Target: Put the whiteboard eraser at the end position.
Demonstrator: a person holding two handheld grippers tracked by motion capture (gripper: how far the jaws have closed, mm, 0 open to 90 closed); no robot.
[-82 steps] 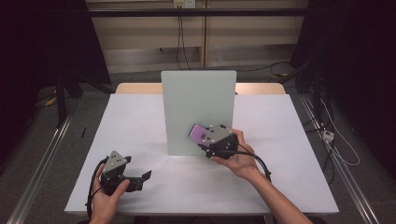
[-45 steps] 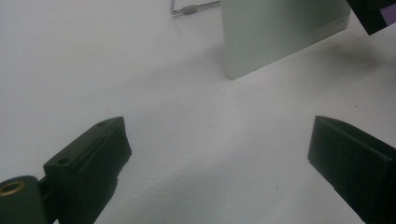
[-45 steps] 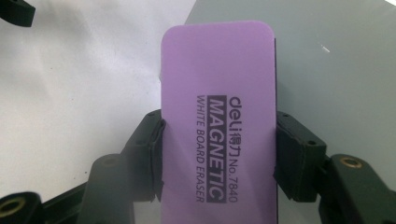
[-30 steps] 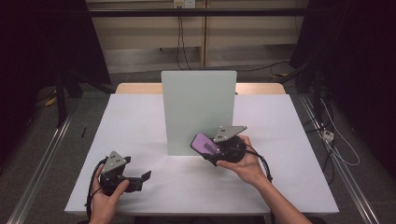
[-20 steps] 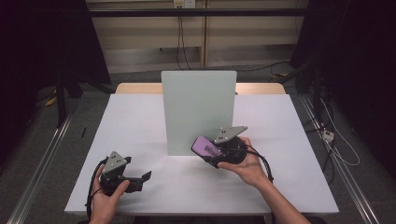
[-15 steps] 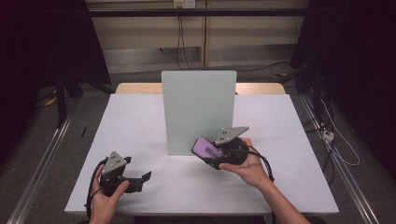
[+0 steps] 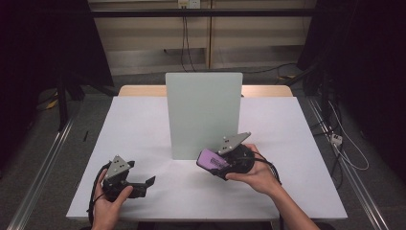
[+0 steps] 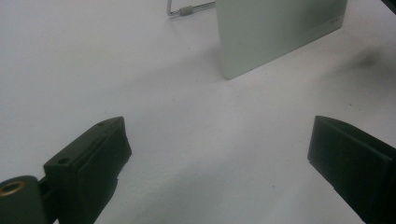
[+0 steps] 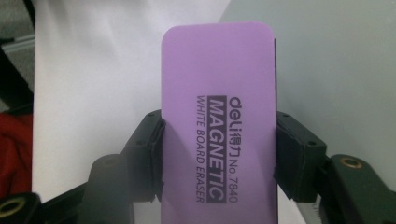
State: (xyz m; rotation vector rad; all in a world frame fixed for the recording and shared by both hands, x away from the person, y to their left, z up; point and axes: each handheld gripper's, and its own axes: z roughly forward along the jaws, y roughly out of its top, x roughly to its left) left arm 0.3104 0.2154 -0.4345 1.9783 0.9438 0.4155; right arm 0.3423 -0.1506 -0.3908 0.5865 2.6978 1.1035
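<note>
**Q:** Eraser (image 9: 217,121) status, anyone? Where's it sitting right now?

**A:** Right gripper (image 7: 225,163) is clamping it, one jaw pressing on each long side. It's purple, and the gripper view is showing black print on it: "deli MAGNETIC WHITE BOARD ERASER No. 7840". From the high view the eraser (image 7: 212,160) is hanging just above the surface (image 7: 143,120), right at the lower right corner of the board (image 7: 203,112), front end pointing left. Can't tell if it's actually touching the board or just hovering near it.

**Q:** And the board itself?

**A:** Pale grey-green panel, standing upright in the middle of the white surface. Left gripper view is catching its bottom corner (image 8: 280,32) plus a bit of wire stand (image 8: 187,9) poking out behind it.

**Q:** What's the left gripper doing?

**A:** Left gripper (image 7: 143,184) is resting low near the front left of the surface, well apart from the board and the eraser. Jaws are standing wide apart with nothing between them, just bare white surface (image 8: 210,140) showing in the gap. Hand (image 7: 110,206) is wrapping around its body from below, cable looping off to the side.
</note>
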